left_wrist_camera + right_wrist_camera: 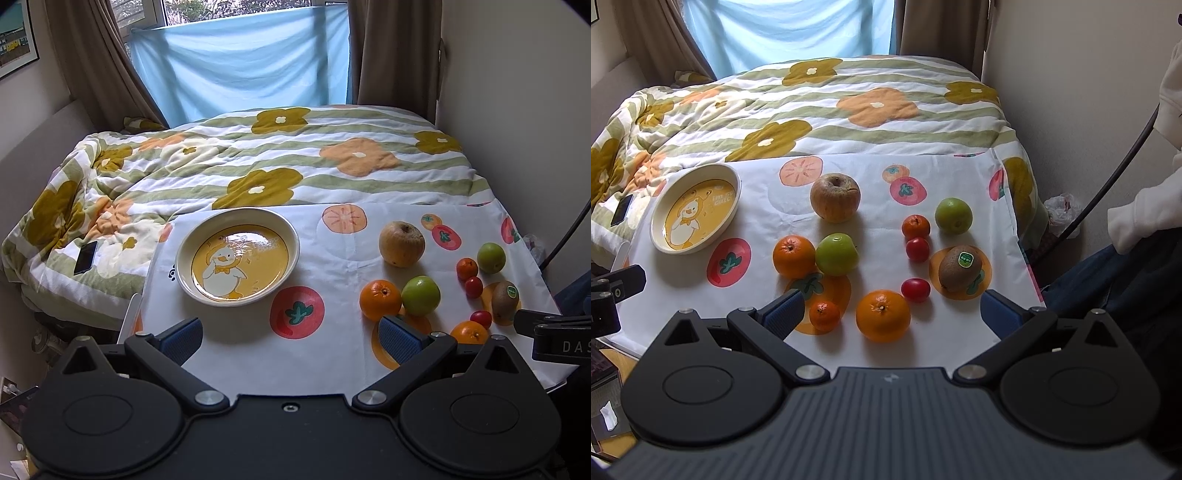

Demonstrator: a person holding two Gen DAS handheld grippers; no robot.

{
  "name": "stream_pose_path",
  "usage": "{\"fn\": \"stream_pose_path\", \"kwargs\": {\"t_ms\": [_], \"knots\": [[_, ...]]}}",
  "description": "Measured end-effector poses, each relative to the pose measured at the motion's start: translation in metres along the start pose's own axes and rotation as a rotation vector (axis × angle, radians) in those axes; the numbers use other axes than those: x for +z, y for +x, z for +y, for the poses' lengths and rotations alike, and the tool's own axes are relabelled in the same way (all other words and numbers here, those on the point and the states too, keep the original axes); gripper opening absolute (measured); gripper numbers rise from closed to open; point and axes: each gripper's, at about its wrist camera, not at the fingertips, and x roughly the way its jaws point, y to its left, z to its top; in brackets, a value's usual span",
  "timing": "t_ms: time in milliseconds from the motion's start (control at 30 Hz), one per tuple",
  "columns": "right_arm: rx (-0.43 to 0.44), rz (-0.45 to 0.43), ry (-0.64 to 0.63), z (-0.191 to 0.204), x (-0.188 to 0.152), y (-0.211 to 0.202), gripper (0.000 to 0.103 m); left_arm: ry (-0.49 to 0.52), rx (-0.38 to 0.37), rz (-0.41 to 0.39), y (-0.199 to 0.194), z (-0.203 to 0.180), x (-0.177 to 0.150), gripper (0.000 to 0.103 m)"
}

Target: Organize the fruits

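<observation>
Where fruit-print cloth (879,218) ends, floral quilt (820,107), curtained window (240,59).

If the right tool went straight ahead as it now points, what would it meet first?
Probably the large orange, lying just ahead between the open right tool's fingers; a small mandarin sits slightly left. Depth is uncertain.

- You have one duck plate (696,206).
- One brownish apple (834,197).
- Two green apples (836,254) (953,215).
- Two large oranges (793,256) (882,315).
- Two small mandarins (915,226) (824,315).
- Two cherry tomatoes (917,249) (915,290).
- One kiwi (959,267).
- One phone (85,257) on the bed.
</observation>
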Motion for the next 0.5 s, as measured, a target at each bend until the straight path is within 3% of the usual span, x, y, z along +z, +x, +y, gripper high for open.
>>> {"fn": "stream_pose_path", "kwargs": {"t_ms": [300,500], "knots": [[-0.010,0.014,0.055,-0.011,0.001,0.007,0.103,0.034,-0.013,0.023,0.010,-0.006,0.001,0.103],[-0.012,-0.016,0.090,-0.026,-0.017,0.029,0.103,0.112,-0.042,-0.002,0.032,-0.023,-0.012,0.103]]}}
